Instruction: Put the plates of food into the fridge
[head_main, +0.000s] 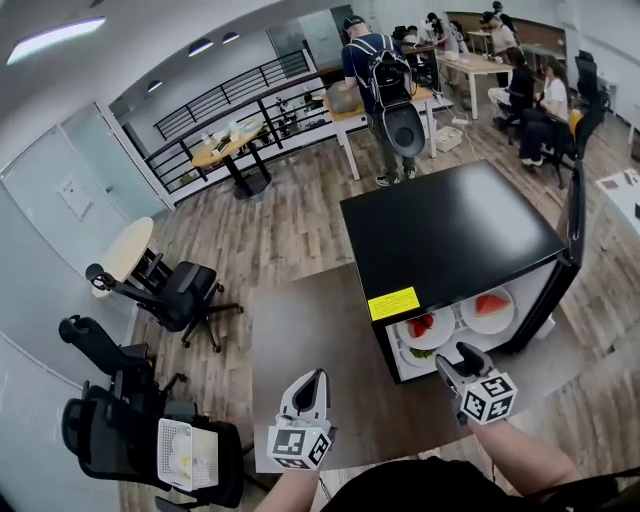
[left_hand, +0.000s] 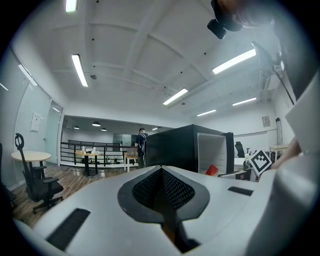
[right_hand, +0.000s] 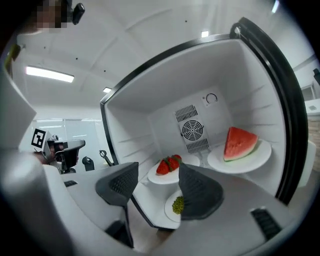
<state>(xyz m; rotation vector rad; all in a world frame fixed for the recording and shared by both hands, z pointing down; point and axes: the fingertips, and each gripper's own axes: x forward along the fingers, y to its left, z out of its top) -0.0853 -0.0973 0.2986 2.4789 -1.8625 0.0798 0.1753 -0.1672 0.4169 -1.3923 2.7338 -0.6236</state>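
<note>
My right gripper (right_hand: 155, 176), spread and empty, faces the plates (right_hand: 250, 164) inside the fridge (head_main: 450, 230); its open door (head_main: 573, 210) lies rightward. Left gripper (left_hand: 161, 172) pressed together, farther off.

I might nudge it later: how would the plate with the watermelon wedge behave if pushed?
The white plate looks rigid and glossy, so it probably slides easily. The watermelon wedge stands point-up on it, so a jolt could topple it.

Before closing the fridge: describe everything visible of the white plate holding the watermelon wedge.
The round, glossy white plate lies flat inside the open black fridge, near the back wall's fan grille. One red watermelon wedge with green rind stands upright on it. The white plate of strawberries sits close beside it.
</note>
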